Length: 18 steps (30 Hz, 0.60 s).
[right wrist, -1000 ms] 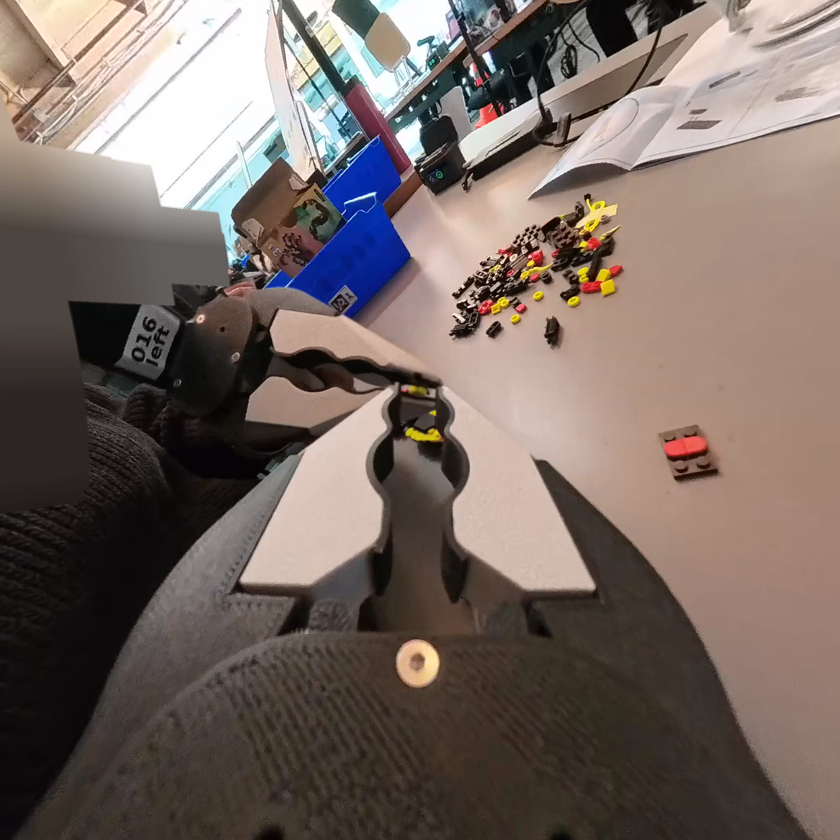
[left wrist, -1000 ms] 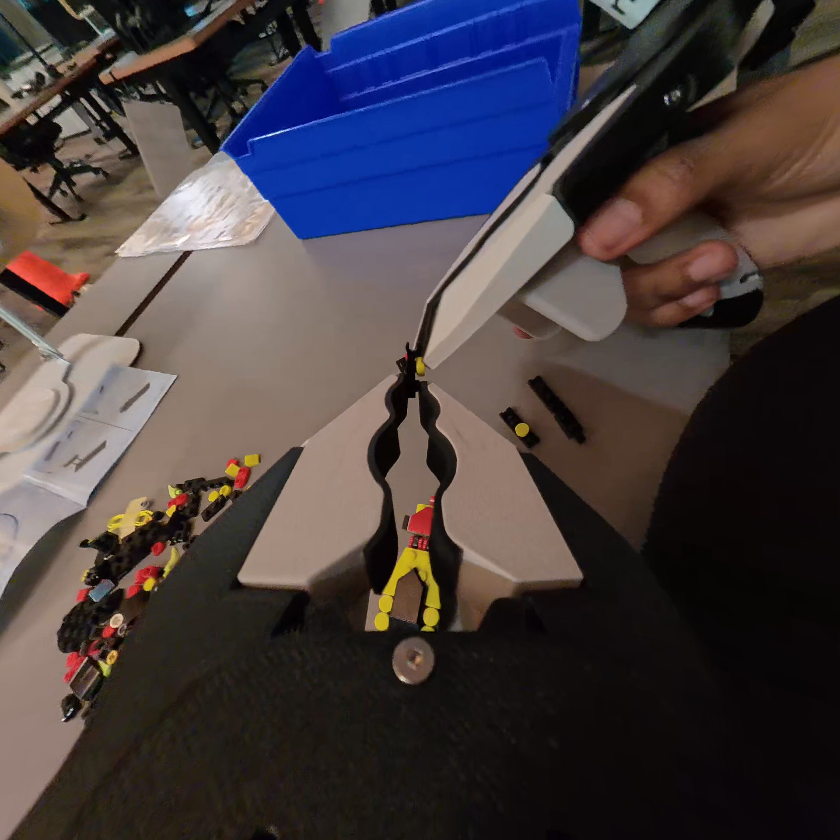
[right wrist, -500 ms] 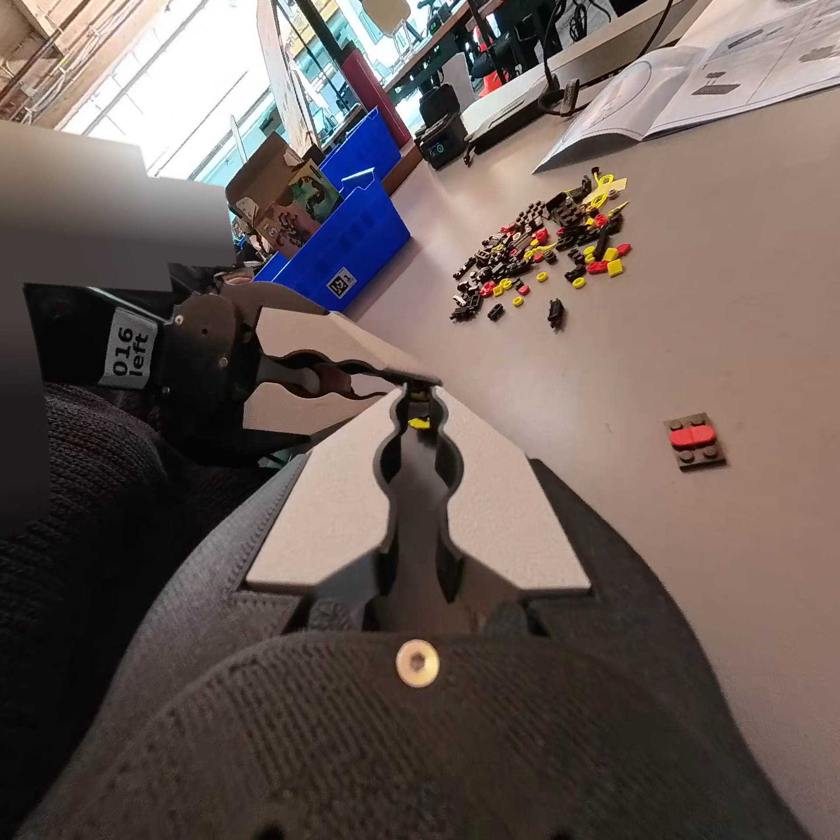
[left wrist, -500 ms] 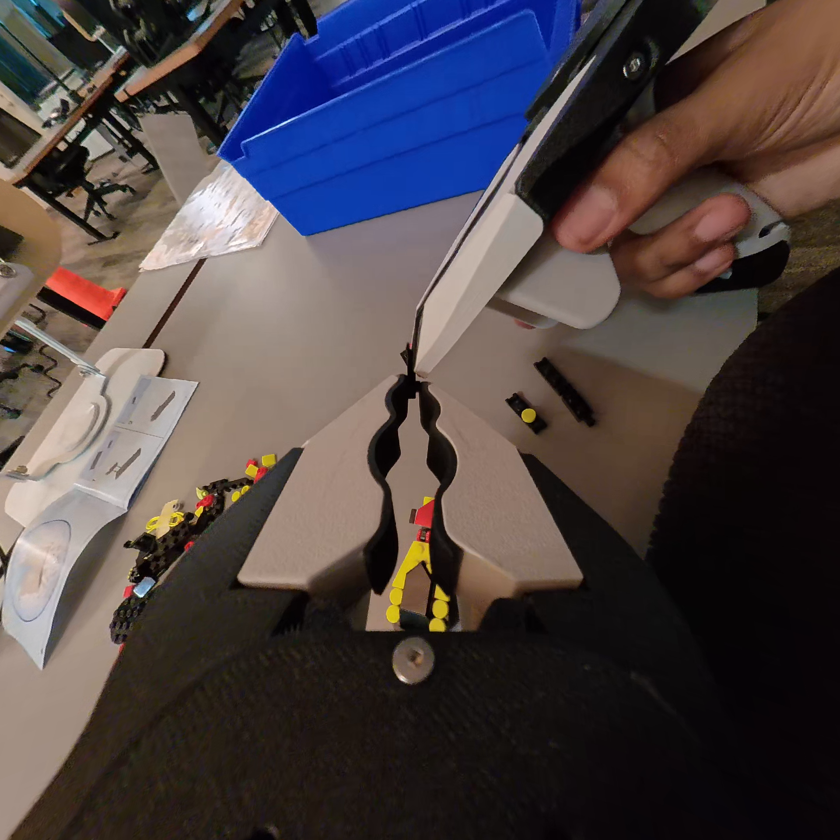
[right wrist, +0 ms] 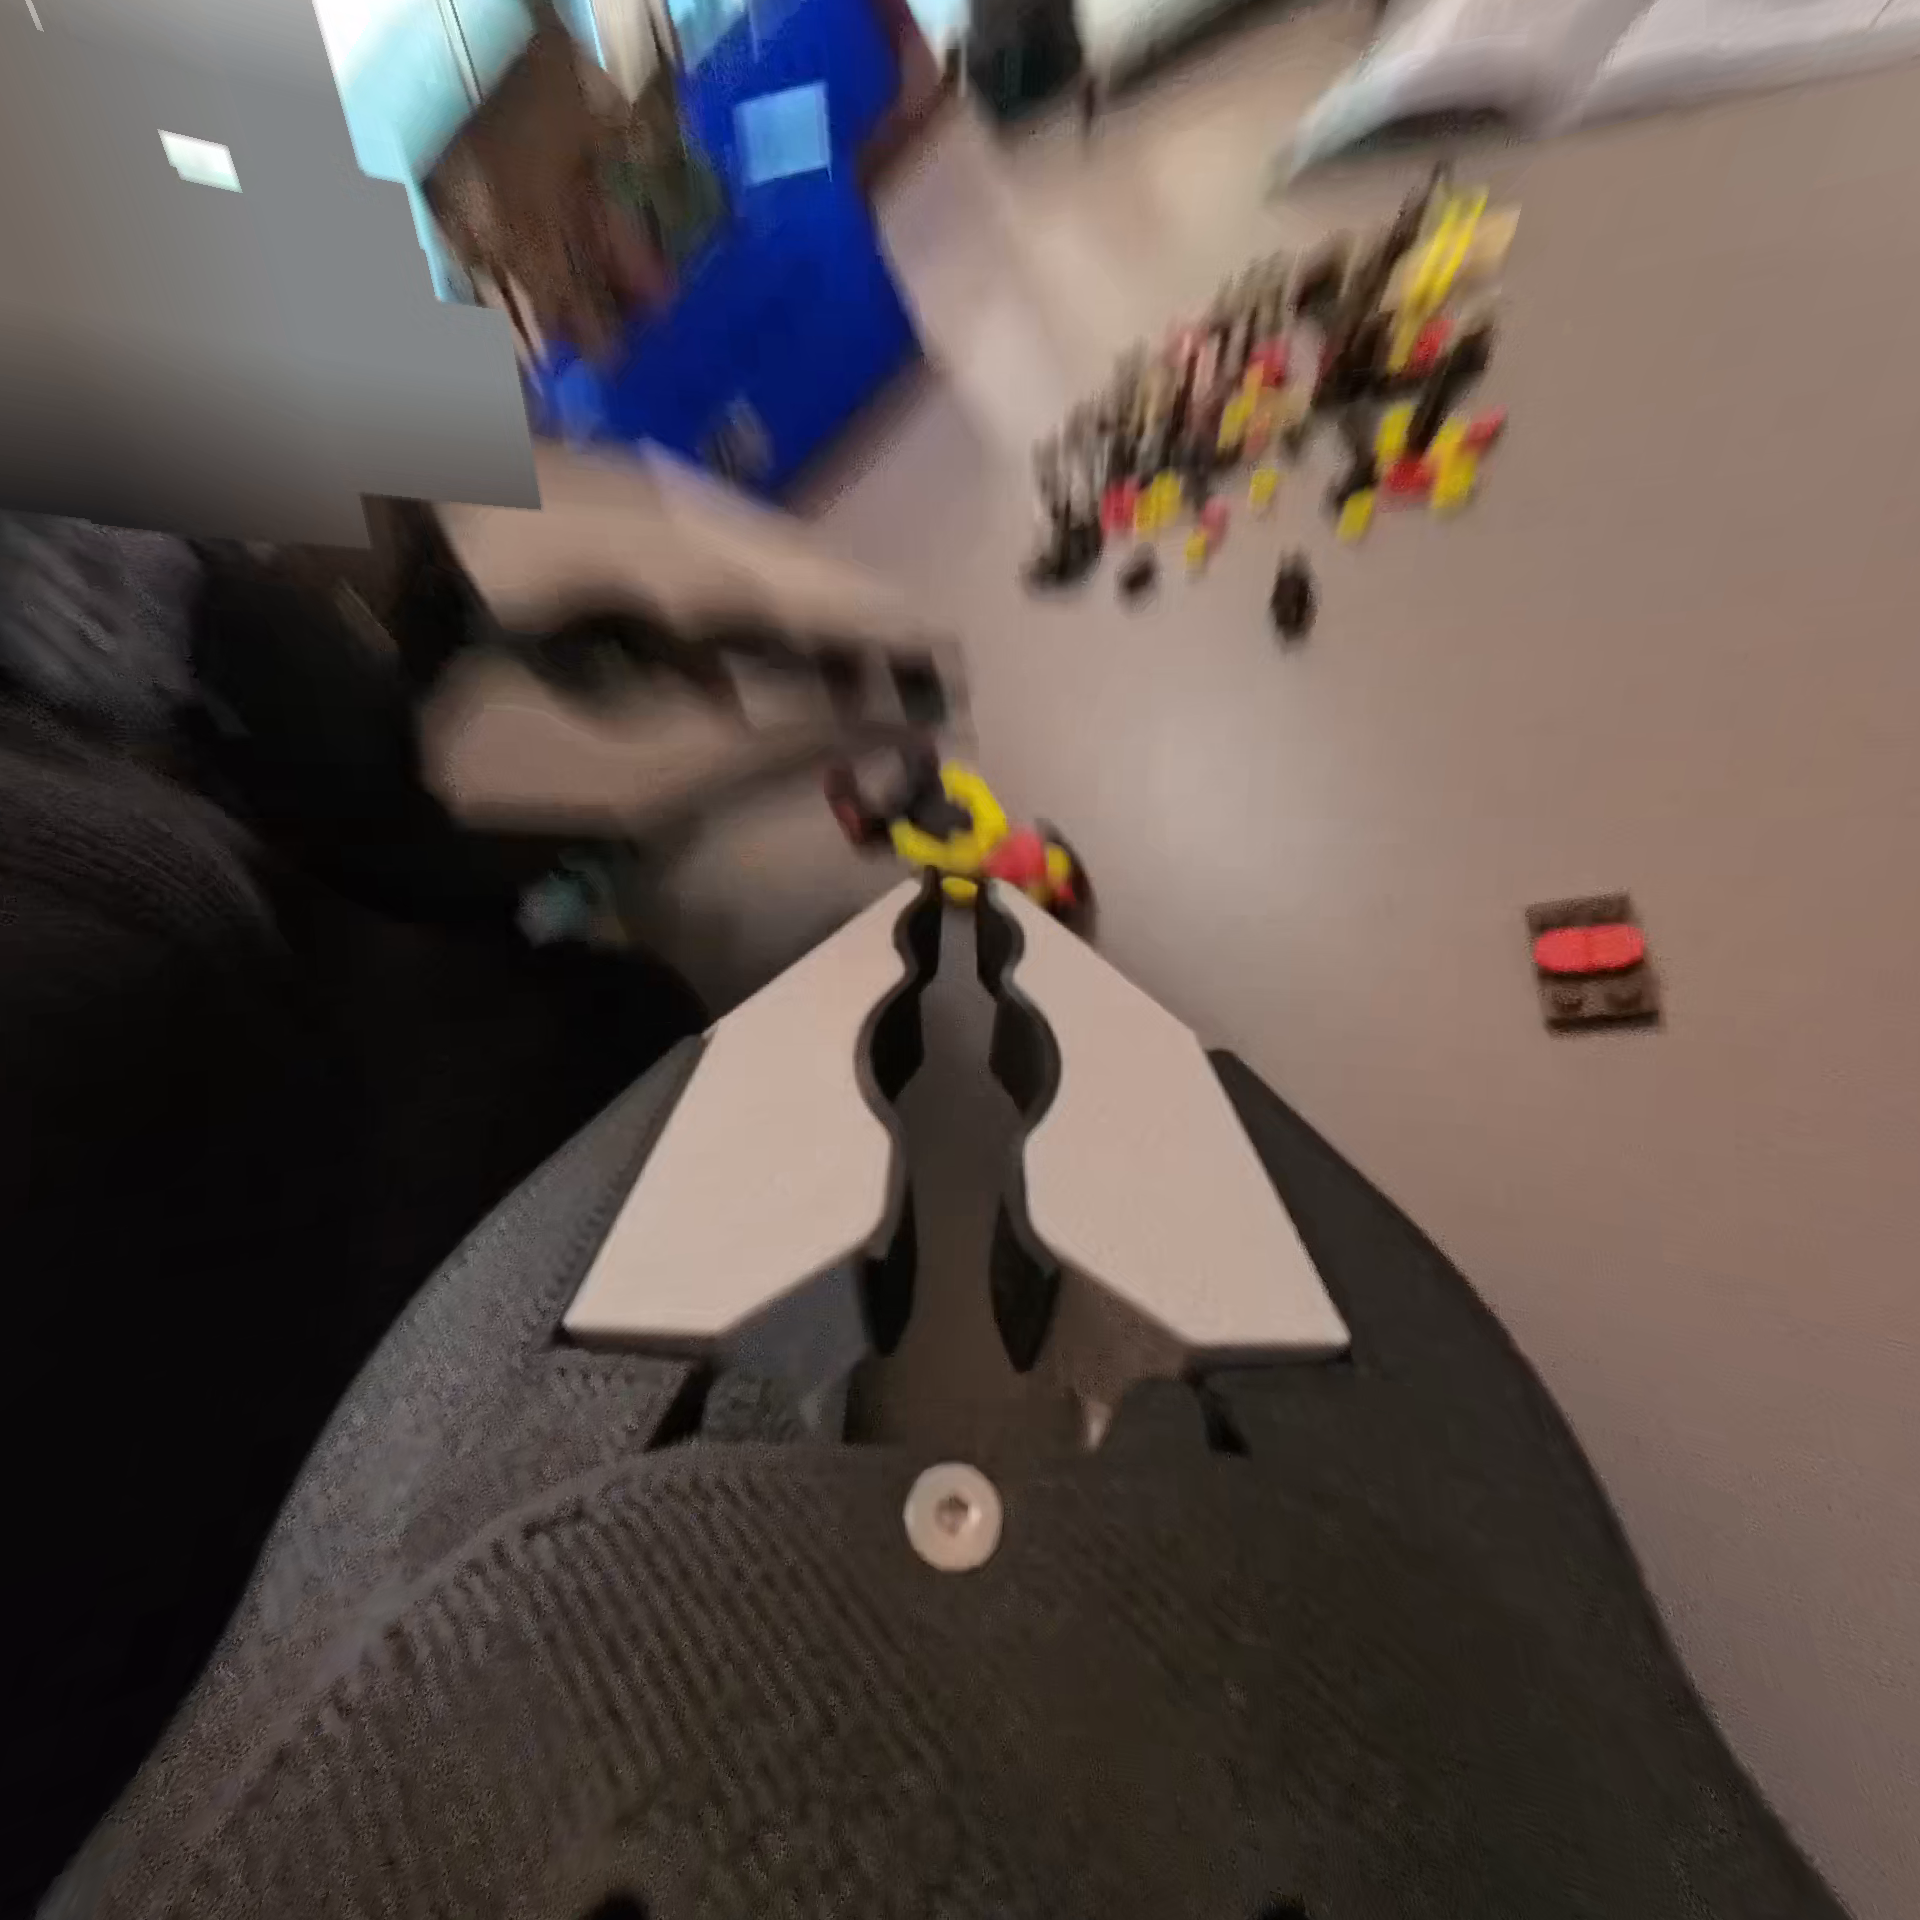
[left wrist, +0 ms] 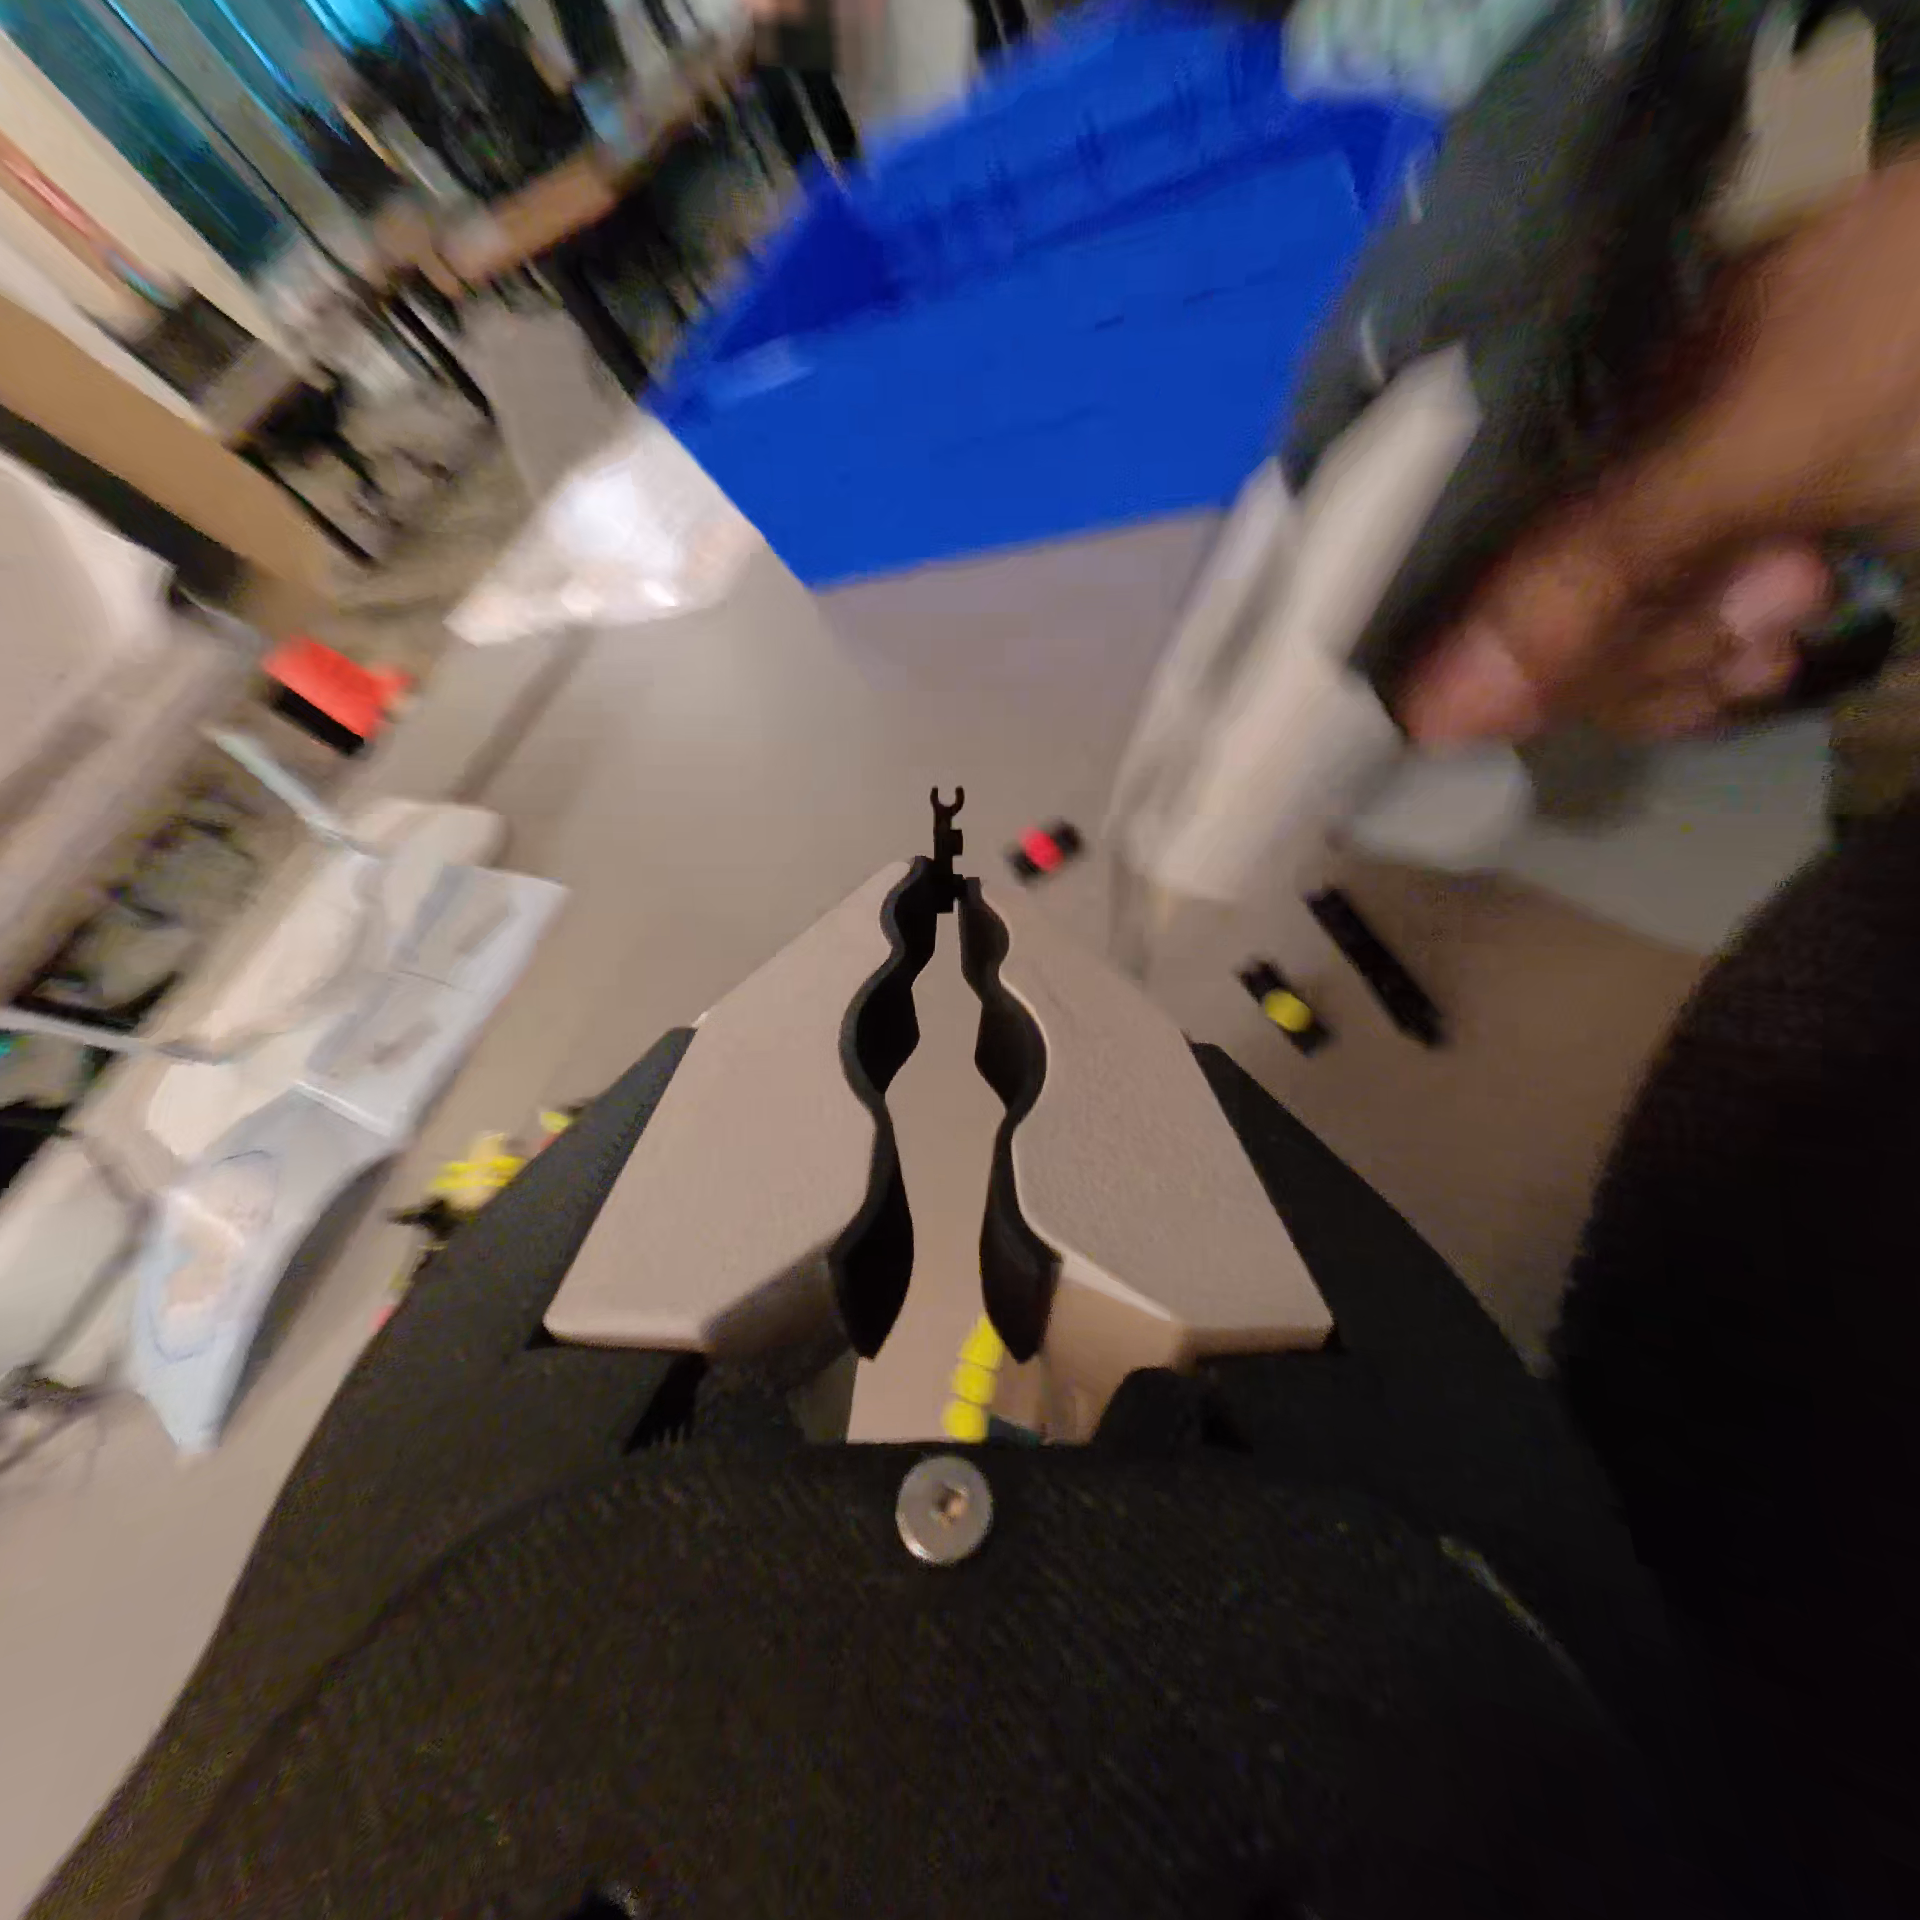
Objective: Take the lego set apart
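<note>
My left gripper (left wrist: 943, 891) is shut on a small black clip piece (left wrist: 945, 821) that sticks up from its tips. My right gripper (right wrist: 951, 896) is shut on a yellow, red and black lego assembly (right wrist: 961, 831) just past its tips. In the left wrist view the right gripper (left wrist: 1153, 873) is blurred at the right, apart from the left one. In the right wrist view the left gripper (right wrist: 894, 675) is a blur up and left of the assembly. Both views are smeared by motion.
A pile of loose black, red and yellow pieces (right wrist: 1299, 395) lies on the grey table (right wrist: 1714, 623). A black plate with a red piece (right wrist: 1590, 961) lies alone at the right. Small black pieces (left wrist: 1351, 987), a booklet (left wrist: 343, 1018) and a blue bin (left wrist: 1039, 312) are nearby.
The two grippers, tip to tip before, have pulled apart. The black clip piece has come away in my left gripper and the assembly stays in my right. Both cameras swung fast.
</note>
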Each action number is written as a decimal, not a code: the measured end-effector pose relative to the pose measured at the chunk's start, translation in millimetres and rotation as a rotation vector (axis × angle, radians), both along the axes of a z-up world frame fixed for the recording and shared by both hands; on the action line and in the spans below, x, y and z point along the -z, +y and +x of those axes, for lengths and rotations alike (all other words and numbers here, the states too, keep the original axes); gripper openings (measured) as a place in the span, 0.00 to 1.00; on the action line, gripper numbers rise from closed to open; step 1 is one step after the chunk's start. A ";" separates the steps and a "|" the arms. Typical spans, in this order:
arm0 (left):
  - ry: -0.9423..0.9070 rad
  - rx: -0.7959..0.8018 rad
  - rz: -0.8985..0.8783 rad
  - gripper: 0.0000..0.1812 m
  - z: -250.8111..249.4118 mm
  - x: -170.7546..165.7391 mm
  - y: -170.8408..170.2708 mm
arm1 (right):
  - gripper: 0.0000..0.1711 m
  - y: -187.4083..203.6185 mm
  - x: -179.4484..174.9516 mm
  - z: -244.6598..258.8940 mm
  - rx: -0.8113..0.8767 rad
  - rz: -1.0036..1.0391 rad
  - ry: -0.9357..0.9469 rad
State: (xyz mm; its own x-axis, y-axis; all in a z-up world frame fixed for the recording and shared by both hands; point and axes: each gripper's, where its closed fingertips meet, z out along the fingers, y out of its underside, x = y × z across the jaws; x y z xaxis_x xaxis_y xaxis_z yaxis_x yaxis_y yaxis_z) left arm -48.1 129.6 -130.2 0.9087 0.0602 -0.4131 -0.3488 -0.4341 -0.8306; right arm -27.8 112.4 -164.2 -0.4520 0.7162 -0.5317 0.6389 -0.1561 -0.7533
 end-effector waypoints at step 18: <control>-0.664 -0.057 0.124 0.01 -44.9 -2.2 -13.6 | 0.03 19.5 -43.1 -16.5 0.044 0.039 0.332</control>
